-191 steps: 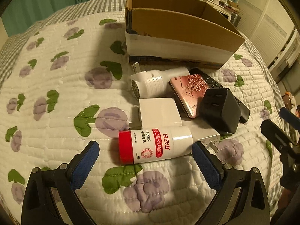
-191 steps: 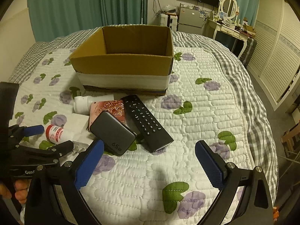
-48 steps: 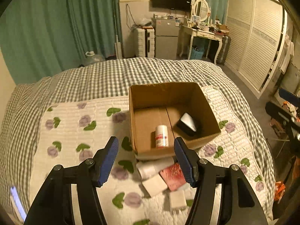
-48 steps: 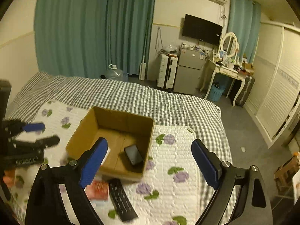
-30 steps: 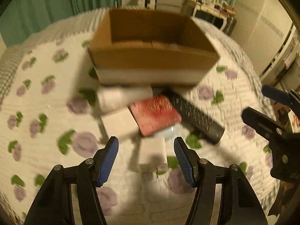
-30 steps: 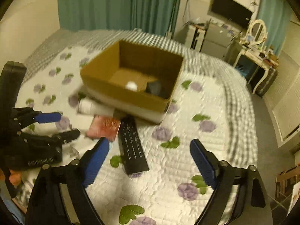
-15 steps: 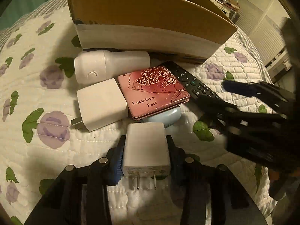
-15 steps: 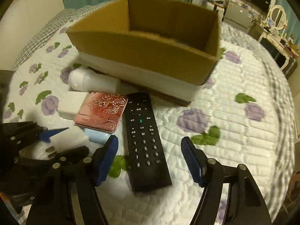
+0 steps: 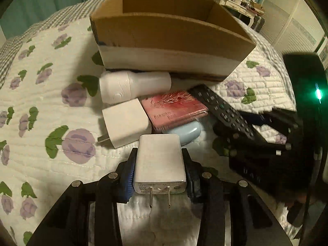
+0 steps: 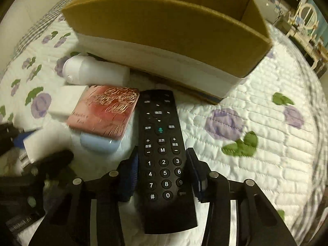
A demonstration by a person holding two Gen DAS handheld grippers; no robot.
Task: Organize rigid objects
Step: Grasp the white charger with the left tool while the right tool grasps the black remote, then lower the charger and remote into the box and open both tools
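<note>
Two pickups at once on a quilted bed [image 9: 37, 94]: the left gripper [image 9: 159, 174] is clamped on a white plug-in charger [image 9: 158, 160], its two prongs pointing back toward the camera, while the right gripper [image 10: 163, 176] has just closed its blue-padded fingers [image 10: 131, 176] onto the lower, number-pad half of a black remote control [image 10: 162, 149]. Both things appear to be still down at the quilt, at the near edge of a small heap that lies against the front wall of an open cardboard box [image 9: 170, 32].

Left in the heap are a white bottle [image 9: 133, 89] on its side, a second white charger [image 9: 126, 122], a pink rose-patterned case [image 9: 174, 110] and a pale blue case [image 9: 184, 132] half hidden under it.

The step in hand looks like the grasp itself, with both fingers drawn in tight against their loads. The next move likely calls for lifting each piece clear of its neighbours and carrying it over the box's near wall. The remote, gripped toward one end, may tip as it rises.
</note>
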